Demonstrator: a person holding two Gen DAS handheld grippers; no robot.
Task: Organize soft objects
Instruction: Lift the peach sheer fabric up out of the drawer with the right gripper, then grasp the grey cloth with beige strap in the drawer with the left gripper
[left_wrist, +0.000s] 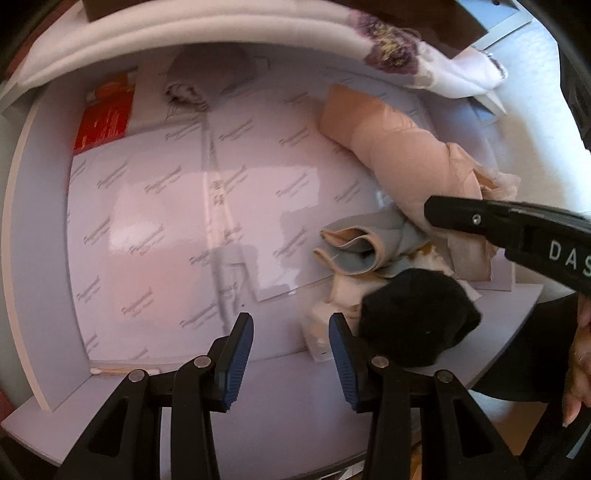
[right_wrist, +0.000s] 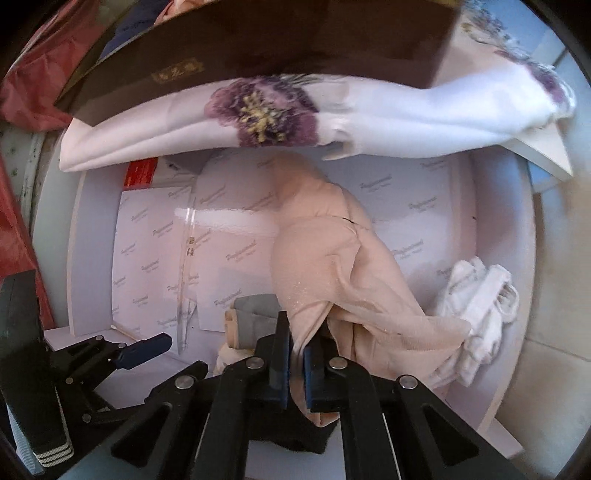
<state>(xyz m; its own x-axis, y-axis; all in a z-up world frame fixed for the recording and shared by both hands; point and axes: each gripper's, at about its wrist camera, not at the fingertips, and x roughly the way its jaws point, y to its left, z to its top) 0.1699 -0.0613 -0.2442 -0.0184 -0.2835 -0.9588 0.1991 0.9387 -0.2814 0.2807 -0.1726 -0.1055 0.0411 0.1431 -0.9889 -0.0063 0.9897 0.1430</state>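
Nearest in the right wrist view, the right gripper (right_wrist: 295, 365) pointed down into a shallow white drawer (right_wrist: 94, 236), its blue pads pinched tight on a fold of the beige tights (right_wrist: 325, 266). The sheer fabric trailed away from the jaws toward the far side of the drawer in a loose, twisted heap. To do this step well, I judged the grip should hold while the tights are lifted clear slowly, since thin nylon snags easily and a tail could drag the neighbouring pieces along; the free end would want gathering before it is laid down.

In the left wrist view, the left gripper (left_wrist: 291, 354) hovered over the near edge of the drawer with its jaws partly apart and nothing between them. Just to its right sat a rolled black sock (left_wrist: 417, 314), touching the right finger's outer side or very nearly so; I could not tell which.

Beyond that lay a small grey-and-beige folded piece (left_wrist: 365, 247), resting against the tights. The drawer floor was lined with glossy printed sheets (left_wrist: 162, 206). At the drawer's right wall lay a bundle of white socks (right_wrist: 476, 306); in its far left corner, a red packet (left_wrist: 107, 114). Farthest, a white floral cloth (right_wrist: 258, 114) draped over the drawer's far rim.
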